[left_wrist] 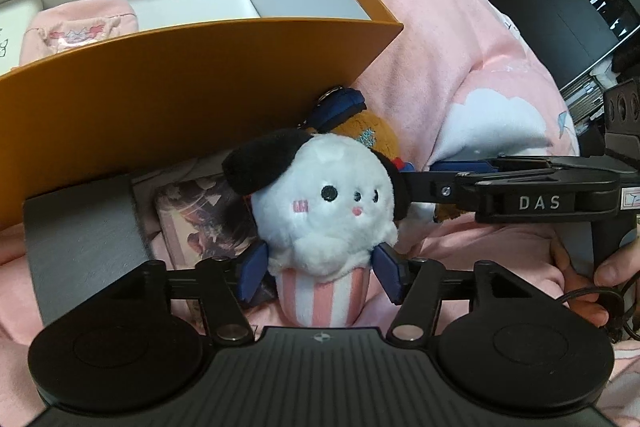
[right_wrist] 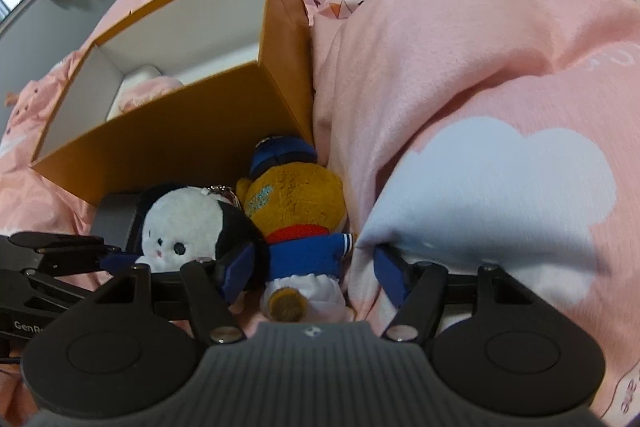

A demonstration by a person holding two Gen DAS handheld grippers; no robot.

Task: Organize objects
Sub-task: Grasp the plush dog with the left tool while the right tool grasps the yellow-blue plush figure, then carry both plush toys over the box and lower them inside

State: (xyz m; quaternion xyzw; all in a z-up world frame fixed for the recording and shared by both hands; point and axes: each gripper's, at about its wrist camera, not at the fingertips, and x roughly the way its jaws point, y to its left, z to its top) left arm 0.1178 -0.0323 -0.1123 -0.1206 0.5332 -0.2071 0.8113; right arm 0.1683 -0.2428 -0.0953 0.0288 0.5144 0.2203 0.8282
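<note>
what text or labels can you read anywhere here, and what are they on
"DAS": on the right hand-held gripper, side of its body.
"GenR", cut off by the picture's edge: on the left hand-held gripper.
Teal lettering on the brown plush: too blurred to read.
Print on the pink blanket: partial and upside down, unreadable.

a pink cloud-print bed blanket [right_wrist: 460,75] carries an open orange box [right_wrist: 180,131] at upper left, with a white puppy plush [left_wrist: 324,211], brown bear plush [right_wrist: 296,203] and grey case [left_wrist: 84,239] just below it.
</note>
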